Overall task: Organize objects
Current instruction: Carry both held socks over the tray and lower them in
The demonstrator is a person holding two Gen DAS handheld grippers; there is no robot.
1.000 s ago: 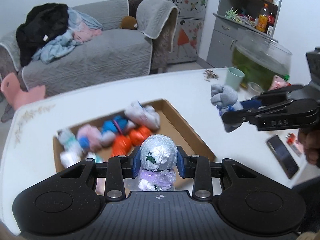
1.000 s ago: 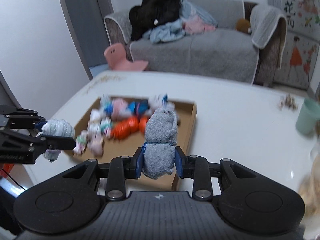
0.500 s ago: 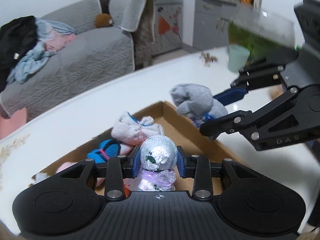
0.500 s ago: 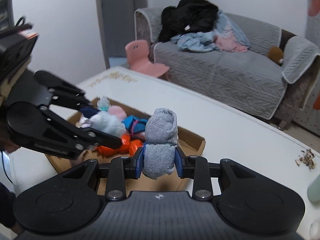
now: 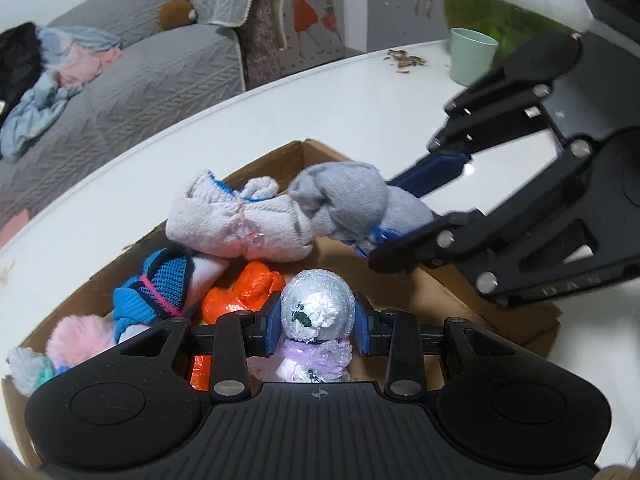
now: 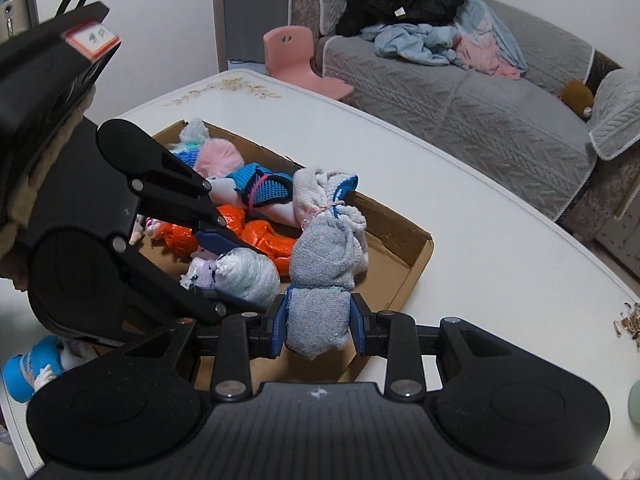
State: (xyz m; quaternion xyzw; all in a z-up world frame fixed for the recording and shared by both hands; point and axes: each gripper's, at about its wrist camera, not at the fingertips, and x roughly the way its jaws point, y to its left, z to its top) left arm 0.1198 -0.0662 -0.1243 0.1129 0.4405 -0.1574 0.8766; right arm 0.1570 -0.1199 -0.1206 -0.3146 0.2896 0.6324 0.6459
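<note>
The left gripper [image 5: 317,322] squeezes a silvery sock ball [image 5: 316,314] and the right gripper [image 6: 318,326] squeezes a gray sock roll [image 6: 320,280], both over the cardboard box [image 6: 416,256], likely to drop them in.

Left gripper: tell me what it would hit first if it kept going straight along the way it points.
Probably the orange bundle lying just ahead in the cardboard box. The left gripper is shut on a silvery bundle and tilts down into the box. Depth is unclear; it might reach bare box floor first.
</note>
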